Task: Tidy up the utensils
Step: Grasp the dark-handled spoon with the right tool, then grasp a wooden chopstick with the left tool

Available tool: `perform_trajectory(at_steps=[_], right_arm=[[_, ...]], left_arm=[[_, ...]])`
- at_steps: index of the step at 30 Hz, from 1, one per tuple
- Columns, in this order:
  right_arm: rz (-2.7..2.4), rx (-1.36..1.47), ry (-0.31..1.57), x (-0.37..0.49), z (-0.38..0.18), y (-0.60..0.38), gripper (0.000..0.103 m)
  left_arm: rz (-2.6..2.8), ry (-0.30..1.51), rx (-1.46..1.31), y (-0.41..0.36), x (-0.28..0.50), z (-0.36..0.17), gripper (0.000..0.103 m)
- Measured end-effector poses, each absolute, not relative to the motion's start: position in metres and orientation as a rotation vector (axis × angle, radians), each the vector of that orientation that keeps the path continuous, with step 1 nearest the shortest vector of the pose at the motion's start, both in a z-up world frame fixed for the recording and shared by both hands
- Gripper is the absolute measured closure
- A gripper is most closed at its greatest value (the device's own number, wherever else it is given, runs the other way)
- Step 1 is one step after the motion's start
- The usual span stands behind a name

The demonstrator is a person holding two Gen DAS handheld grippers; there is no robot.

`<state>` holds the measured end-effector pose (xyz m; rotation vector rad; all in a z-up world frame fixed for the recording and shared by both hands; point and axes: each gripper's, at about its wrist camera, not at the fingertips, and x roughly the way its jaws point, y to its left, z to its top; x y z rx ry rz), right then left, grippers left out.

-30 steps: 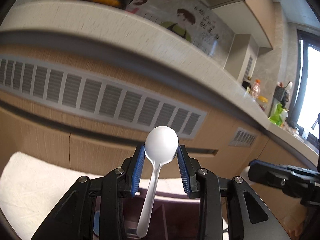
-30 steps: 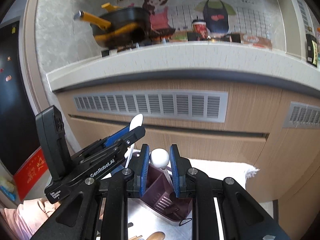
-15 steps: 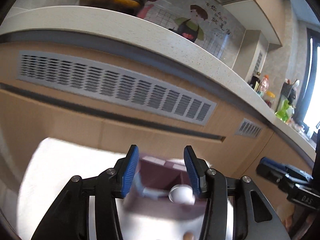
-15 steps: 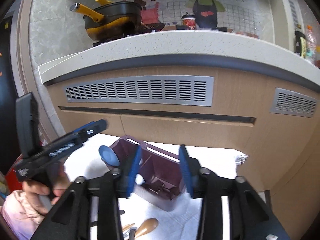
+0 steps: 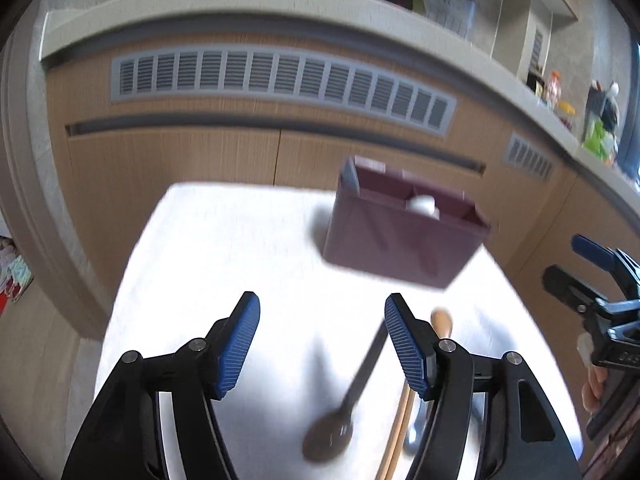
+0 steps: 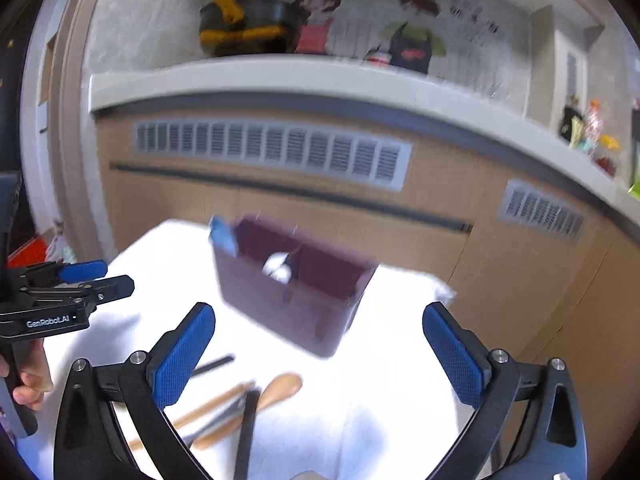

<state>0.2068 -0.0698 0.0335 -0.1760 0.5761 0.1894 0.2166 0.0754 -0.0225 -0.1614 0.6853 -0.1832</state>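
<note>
- Left claw (image 5: 322, 338): jaws opening, nothing between the pads; only the white-covered surface (image 5: 224, 264) shows through the gap.
- Right claw (image 6: 319, 354): jaws opening and standing very wide, likewise empty. In its view the left claw sits off to the left, held by a hand (image 6: 28, 380).
- Nearest on the surface, loose utensils lie in a heap just ahead of the claws: a dark spoon (image 5: 340, 416) with its bowl toward the camera, a wooden spoon (image 6: 276, 390), and what look like wooden chopsticks (image 6: 208, 408) beside it. A metal piece lies among them; blur keeps me from naming it.
- The dark spoon's handle runs close by the left claw's right finger (image 5: 404, 346); whether it touches, I cannot tell.
- Farther back stands the maroon caddy (image 6: 296, 308), upright and divided into compartments. A white spoon (image 6: 277, 268) stands in a middle compartment, bowl up. A blue utensil (image 6: 223, 234) pokes up at the caddy's left end.
- Beyond: wooden cabinet fronts with grey vent grilles, a counter above.
- Step in hand, my reading: both claws are empty over the heap, so this is the reach for the next pieces.
- Next move calls for: dropping each claw over a single handle, not the tangle, and closing across its narrow width. The pieces overlap, so a low, clean approach matters; the thin chopsticks would likely slip.
</note>
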Motion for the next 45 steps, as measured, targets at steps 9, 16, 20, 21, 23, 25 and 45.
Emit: perform_trajectory(at_steps=[9, 16, 20, 21, 23, 25, 45], right_arm=[[0.261, -0.227, 0.788, 0.199, -0.042, -0.052, 0.015], [0.244, -0.165, 0.901, 0.212, -0.068, -0.054, 0.062], [0.293, -0.146, 0.941, 0.212, -0.073, -0.05, 0.075], [0.305, -0.139, 0.951, 0.212, -0.075, -0.049, 0.077], [0.325, -0.142, 0.959, 0.211, -0.078, -0.045, 0.077], [0.336, -0.161, 0.961, 0.209, -0.082, -0.041, 0.079], [0.312, -0.009, 0.956, 0.192, -0.074, -0.101, 0.093]], left_arm=[[-0.188, 0.801, -0.122, 0.08, 0.188, -0.056, 0.037], [-0.192, 0.844, -0.134, 0.085, 0.184, -0.068, 0.037], [-0.207, 0.857, -0.132, 0.082, 0.186, -0.07, 0.037], [-0.214, 0.86, -0.128, 0.08, 0.186, -0.07, 0.037], [-0.228, 0.863, -0.107, 0.075, 0.186, -0.07, 0.037], [-0.238, 0.868, -0.081, 0.069, 0.186, -0.07, 0.037], [-0.467, 1.04, 0.171, -0.013, 0.236, -0.073, 0.081]])
